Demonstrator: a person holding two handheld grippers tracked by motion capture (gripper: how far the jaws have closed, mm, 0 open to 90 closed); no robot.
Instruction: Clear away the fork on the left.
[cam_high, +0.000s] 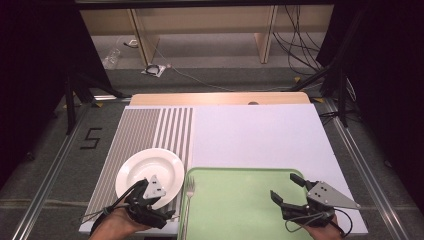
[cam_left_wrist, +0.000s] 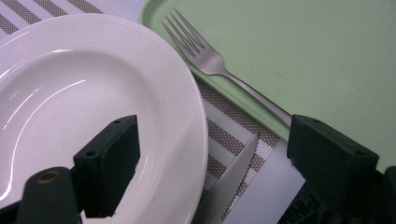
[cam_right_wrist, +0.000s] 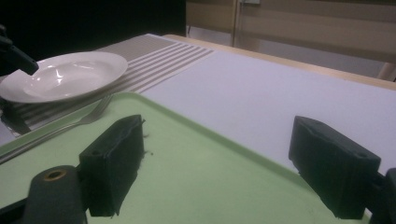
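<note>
1. White plate (cam_high: 150, 172) sits on the striped mat (cam_high: 140, 140), near the table's front left corner.
2. Fork (cam_high: 188, 200) lies along the green tray's (cam_high: 240, 200) left edge.
3. Left gripper (cam_high: 150, 197) and right gripper (cam_high: 287, 192) are wide open, holding nothing. Nothing looks started.

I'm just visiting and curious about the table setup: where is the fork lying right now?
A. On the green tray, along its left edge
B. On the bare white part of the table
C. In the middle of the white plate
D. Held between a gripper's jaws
A: the fork lies on the green tray by its left edge, beside the white plate, with no gripper holding it.
</note>
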